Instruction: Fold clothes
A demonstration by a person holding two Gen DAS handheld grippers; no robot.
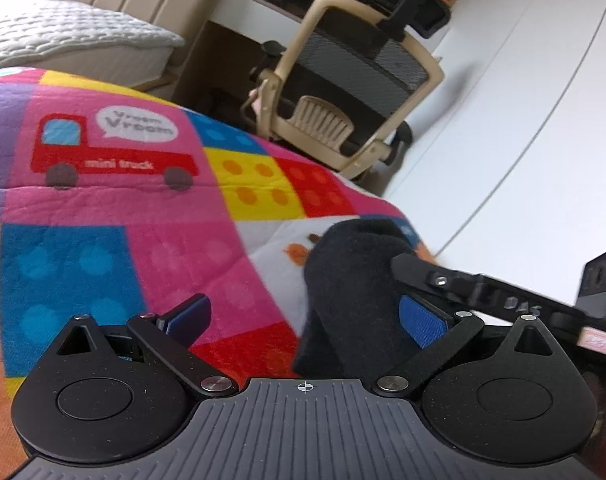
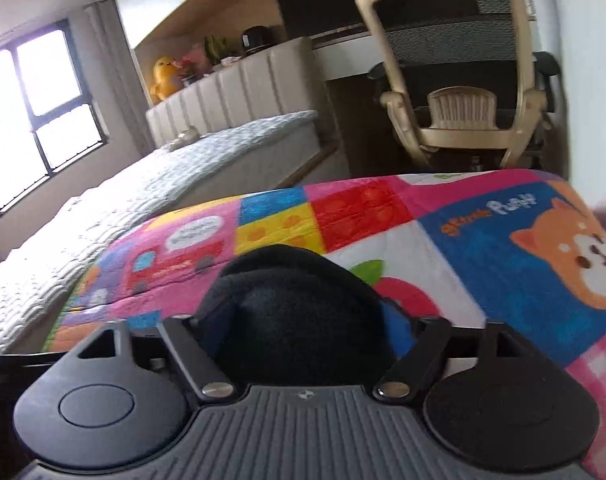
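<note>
A black cloth (image 1: 351, 280) stands bunched up on the colourful patchwork blanket (image 1: 143, 208). My left gripper (image 1: 303, 314) is open, its jaws wide apart, and the cloth sits just inside the right blue pad (image 1: 423, 322). One finger (image 1: 455, 286) of my right gripper reaches in from the right and lies against the cloth. In the right wrist view the black cloth (image 2: 299, 312) fills the gap of my right gripper (image 2: 303, 300). A band of the cloth arches over both fingertips. The jaws stand wide, with slivers of blue pad (image 2: 213, 320) showing beside the cloth.
A beige office chair (image 1: 355, 80) (image 2: 455, 92) stands just past the blanket's far edge, before a desk. A bed with a grey quilted cover (image 1: 63, 40) (image 2: 163, 184) lies to the left. A white wall (image 1: 523, 120) runs along the right, and a window (image 2: 35, 112) is far left.
</note>
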